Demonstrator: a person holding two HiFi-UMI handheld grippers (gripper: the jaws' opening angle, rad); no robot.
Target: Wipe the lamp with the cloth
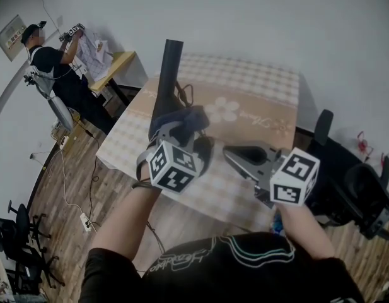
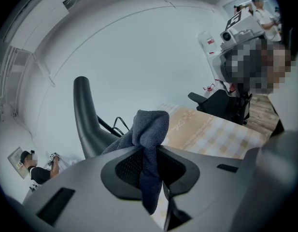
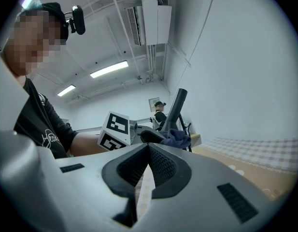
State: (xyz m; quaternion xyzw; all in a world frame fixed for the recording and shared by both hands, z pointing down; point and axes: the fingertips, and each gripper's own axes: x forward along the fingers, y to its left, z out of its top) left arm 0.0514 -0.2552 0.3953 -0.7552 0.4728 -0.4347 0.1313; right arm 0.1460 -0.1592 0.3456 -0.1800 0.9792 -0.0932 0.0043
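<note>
A tall black lamp point(image 1: 166, 81) stands on the checked tablecloth point(image 1: 257, 100), leaning slightly; its curved arm point(image 2: 87, 120) rises left of the jaws in the left gripper view. My left gripper point(image 1: 181, 128) is shut on a dark blue cloth point(image 1: 189, 118), which sits right beside the lamp's lower stem. The cloth point(image 2: 149, 139) bunches above the pinched jaws and hangs below them. My right gripper point(image 1: 237, 156) hovers over the table's near edge, to the right of the lamp, shut with nothing in it. From the right gripper view the lamp point(image 3: 176, 109) and cloth point(image 3: 178, 138) lie ahead.
A black cable point(image 1: 183, 93) loops behind the lamp. A person point(image 1: 55, 68) works at a wooden desk point(image 1: 118, 65) at far left. Black office chairs point(image 1: 361, 188) stand right of the table. A power strip point(image 1: 86, 221) and cords lie on the wooden floor.
</note>
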